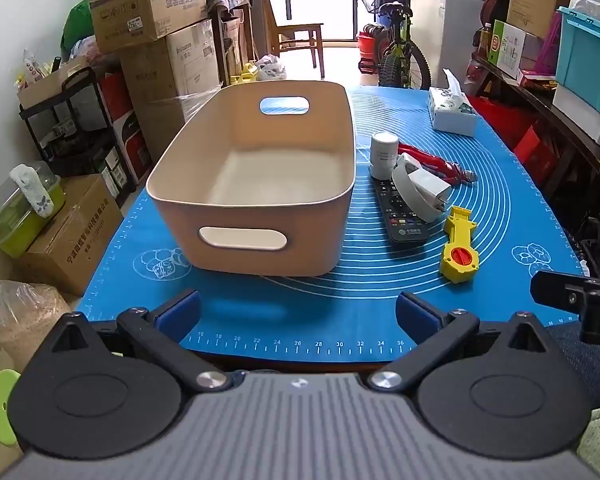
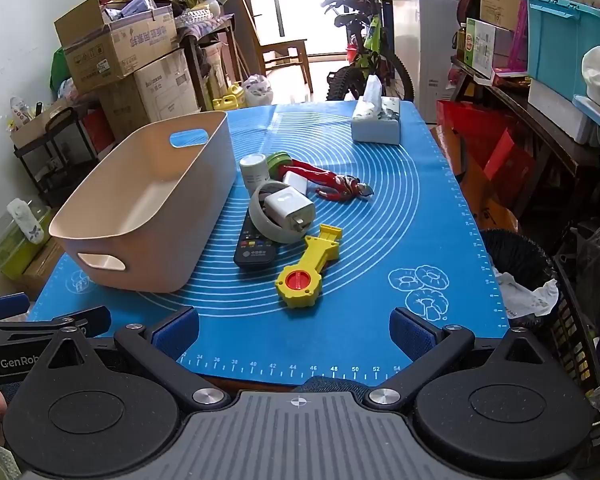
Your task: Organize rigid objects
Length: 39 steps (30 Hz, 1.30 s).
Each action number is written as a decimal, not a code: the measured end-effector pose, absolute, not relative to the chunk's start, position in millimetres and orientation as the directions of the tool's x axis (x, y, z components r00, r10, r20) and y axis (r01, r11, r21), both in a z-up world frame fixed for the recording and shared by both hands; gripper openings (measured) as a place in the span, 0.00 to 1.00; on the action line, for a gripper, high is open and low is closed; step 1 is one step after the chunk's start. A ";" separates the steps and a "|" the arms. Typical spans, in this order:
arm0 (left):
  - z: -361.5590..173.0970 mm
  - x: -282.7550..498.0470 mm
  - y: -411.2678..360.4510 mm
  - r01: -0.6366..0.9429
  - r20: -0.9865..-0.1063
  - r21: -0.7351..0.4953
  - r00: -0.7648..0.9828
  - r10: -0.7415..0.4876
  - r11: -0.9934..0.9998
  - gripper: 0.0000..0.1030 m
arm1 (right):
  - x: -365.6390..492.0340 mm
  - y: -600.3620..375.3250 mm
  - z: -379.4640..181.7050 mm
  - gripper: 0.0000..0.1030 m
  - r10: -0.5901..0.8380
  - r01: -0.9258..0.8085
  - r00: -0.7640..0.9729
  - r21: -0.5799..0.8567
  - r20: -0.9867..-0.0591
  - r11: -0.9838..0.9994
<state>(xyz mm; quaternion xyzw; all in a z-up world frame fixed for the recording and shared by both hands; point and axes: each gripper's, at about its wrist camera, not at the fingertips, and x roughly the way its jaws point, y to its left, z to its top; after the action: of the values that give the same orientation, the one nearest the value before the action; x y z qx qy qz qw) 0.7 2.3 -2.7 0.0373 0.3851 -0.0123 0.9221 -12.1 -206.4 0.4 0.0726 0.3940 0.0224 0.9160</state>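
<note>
Left claw (image 1: 298, 312): I read its jaws spread wide, nothing between them, low over the near edge of the blue mat (image 1: 340, 320).
Right claw (image 2: 294, 330): likewise spread wide and holding nothing, at the near mat edge; the left claw's black arm shows at the far left of its view.
In front of left claw: the beige bin (image 1: 256, 184), directly ahead, nothing between.
In front of right claw: the yellow toy tool (image 2: 306, 268) with red dial, nearest item, open mat between.
Pile: one black remote (image 2: 254, 248) just right of the bin; one grey ring (image 2: 266, 220) lying over the remote's far half; one white charger (image 2: 288, 208) resting in the ring.
Behind pile: one white cylinder (image 2: 255, 172) upright, one green round item (image 2: 278, 160) partly hidden, one red figure (image 2: 328, 182) lying flat. A second small white block sits by the figure.
Bin contents: I see only its bare floor.
Counter, far end: one tissue box (image 2: 376, 124), well apart from the pile.
Off counter: stacked cardboard boxes (image 2: 120, 48) left, a bicycle (image 2: 364, 52) beyond.
</note>
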 end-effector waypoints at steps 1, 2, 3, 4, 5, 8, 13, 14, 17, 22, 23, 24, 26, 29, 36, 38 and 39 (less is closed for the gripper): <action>-2.9 0.8 3.6 0.051 -0.711 0.059 0.703 0.006 0.997 0.99 | -12.4 -206.7 0.4 0.98 0.101 0.015 0.689 0.154 -0.718 0.988; -2.5 0.9 0.1 0.053 -0.712 0.065 0.702 0.009 0.996 0.99 | -12.3 -206.7 0.4 0.98 0.101 0.015 0.688 0.154 -0.718 0.988; -2.5 1.0 0.0 0.053 -0.712 0.066 0.702 0.009 0.996 0.99 | -12.2 -206.6 0.3 0.98 0.101 0.015 0.688 0.154 -0.718 0.988; -2.4 1.0 -0.1 0.054 -0.712 0.066 0.702 0.009 0.996 0.99 | -12.1 -206.7 0.3 0.98 0.101 0.015 0.688 0.154 -0.718 0.988; -2.4 1.1 -0.1 0.054 -0.712 0.066 0.702 0.009 0.996 0.99 | -12.1 -206.7 0.3 0.98 0.101 0.015 0.688 0.154 -0.718 0.988; -2.4 -1.2 -0.8 0.055 -0.711 0.067 0.703 0.010 0.996 0.99 | -12.1 -206.6 0.3 0.98 0.101 0.016 0.688 0.154 -0.718 0.988; -2.3 -0.7 -1.5 0.055 -0.711 0.070 0.703 0.011 0.996 0.99 | -12.0 -206.4 0.3 0.98 0.101 0.015 0.688 0.154 -0.718 0.988; -2.3 -0.5 -1.9 0.055 -0.711 0.071 0.703 0.012 0.996 0.99 | -12.0 -206.4 0.3 0.98 0.101 0.015 0.688 0.154 -0.718 0.988; -2.2 -0.6 -1.7 0.055 -0.711 0.071 0.703 0.012 0.996 0.99 | -11.8 -206.4 0.3 0.98 0.101 0.016 0.688 0.154 -0.719 0.988; -3.4 -0.4 -3.2 0.057 -0.713 0.076 0.701 0.015 0.995 0.99 | -11.4 -206.4 0.1 0.98 0.100 0.016 0.688 0.153 -0.719 0.988; -3.4 -0.2 -3.4 0.057 -0.713 0.077 0.701 0.015 0.995 0.99 | -11.3 -206.4 0.1 0.98 0.100 0.016 0.688 0.153 -0.719 0.988; -3.5 -0.2 -3.3 0.057 -0.713 0.077 0.701 0.015 0.995 0.99 | -11.2 -206.4 0.0 0.98 0.100 0.016 0.687 0.153 -0.720 0.988; -3.4 -0.3 -3.5 0.056 -0.712 0.076 0.702 0.015 0.995 0.99 | -10.5 -206.4 -0.1 0.98 0.097 0.018 0.685 0.150 -0.722 0.989; -3.3 -0.1 -3.5 0.057 -0.713 0.076 0.701 0.015 0.995 0.99 | -11.8 -205.9 -0.3 0.98 0.096 0.018 0.684 0.149 -0.723 0.989; -3.7 -0.2 -4.4 0.059 -0.715 0.077 0.699 0.014 0.995 0.99 | -11.0 -206.1 0.0 0.98 0.097 0.018 0.683 0.149 -0.724 0.989; -3.7 -0.1 -4.4 0.059 -0.715 0.077 0.699 0.014 0.995 0.99 | -11.2 -206.0 0.6 0.98 0.097 0.018 0.683 0.149 -0.724 0.989; -3.7 -0.1 -4.4 0.059 -0.715 0.077 0.699 0.014 0.995 0.99 | -10.0 -205.7 -0.9 0.98 0.096 0.018 0.682 0.148 -0.725 0.989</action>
<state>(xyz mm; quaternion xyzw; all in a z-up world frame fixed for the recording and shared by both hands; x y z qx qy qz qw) -0.1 -4.4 -3.7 0.0469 0.3876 -0.0121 0.9205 -10.0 -205.7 -0.9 0.0718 0.3979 0.0215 0.9144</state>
